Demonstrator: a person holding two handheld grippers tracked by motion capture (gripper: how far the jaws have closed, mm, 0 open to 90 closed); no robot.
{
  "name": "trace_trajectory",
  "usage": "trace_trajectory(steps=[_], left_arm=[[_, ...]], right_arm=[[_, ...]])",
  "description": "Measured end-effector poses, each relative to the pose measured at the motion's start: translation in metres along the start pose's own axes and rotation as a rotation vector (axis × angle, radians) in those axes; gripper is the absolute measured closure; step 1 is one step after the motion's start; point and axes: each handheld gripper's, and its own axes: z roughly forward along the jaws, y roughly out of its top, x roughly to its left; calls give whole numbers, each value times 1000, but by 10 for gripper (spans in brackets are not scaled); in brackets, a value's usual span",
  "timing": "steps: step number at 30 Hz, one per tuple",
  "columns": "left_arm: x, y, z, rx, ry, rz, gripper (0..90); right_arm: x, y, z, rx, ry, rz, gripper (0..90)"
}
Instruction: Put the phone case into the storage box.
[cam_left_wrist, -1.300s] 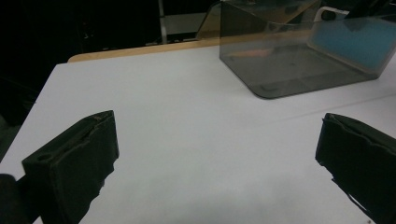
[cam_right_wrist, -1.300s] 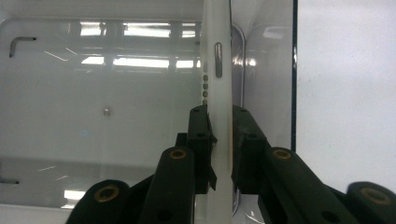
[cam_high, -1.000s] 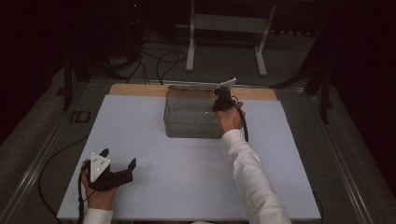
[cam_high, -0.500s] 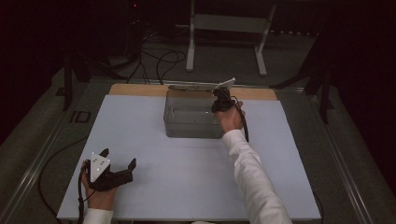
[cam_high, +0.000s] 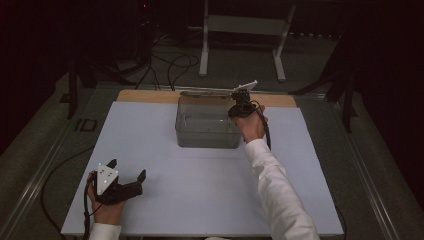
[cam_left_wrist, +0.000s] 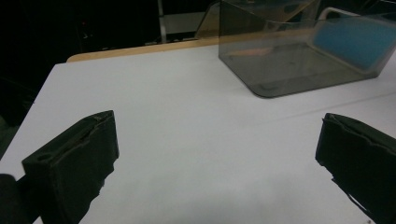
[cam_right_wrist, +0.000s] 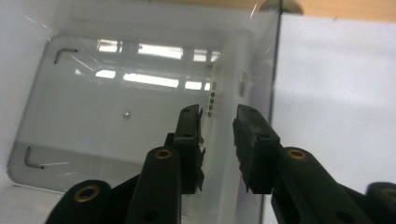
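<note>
Working the right claw (cam_right_wrist: 218, 122) at the right-hand wall of the clear, smoke-tinted plastic box (cam_high: 207, 122), which is sitting toward the far middle of the white-topped desk (cam_high: 200, 185), just in front of the bare wooden strip along the far edge. In the right gripper view I am looking down along the jaws: they are straddling the thin upright wall, one jaw inside the box and one outside, with a narrow gap showing on either side. So that claw is nearly closed but not yet pinching, as far as I can judge; whether a pad is already touching the plastic I cannot tell. In the high view the right hand (cam_high: 250, 125) is holding its claw over the box's right rim, sleeve stretching across the desk.

The left claw (cam_high: 125, 182) is resting low at the near left of the desk, well apart from the box. Its jaws are standing wide open with nothing between them; in the left gripper view the box is lying far off at the upper right.

My reading: I am in the grasp step, lining up on the wall before closing. The next move is calling for a straight squeeze on the wall, keeping the jaws level so the thin plastic is not twisting, then a gentle lift or drag. Slick wall, so slipping is the risk.
</note>
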Motion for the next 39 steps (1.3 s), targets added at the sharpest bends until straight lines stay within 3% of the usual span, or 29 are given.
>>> trace_trajectory(steps=[8,16,21,31,39], left_arm=[[-1,0,0,-2,-1,0,2],[-1,0,1,-1,-1,4,2],[-1,0,1,-1,-4,3,2],[-1,0,1,-3,-8,4,2],[-3,1,1,-8,-15,6,2]], right_arm=[[-7,-4,-17,-80,47,-51,560],[-4,-17,-26,-181,68,-175,335],[-2,-25,-29,-192,145,-201,193],[-6,-47,-37,-265,227,-259,134],[-13,-67,-45,-322,232,-293,133]])
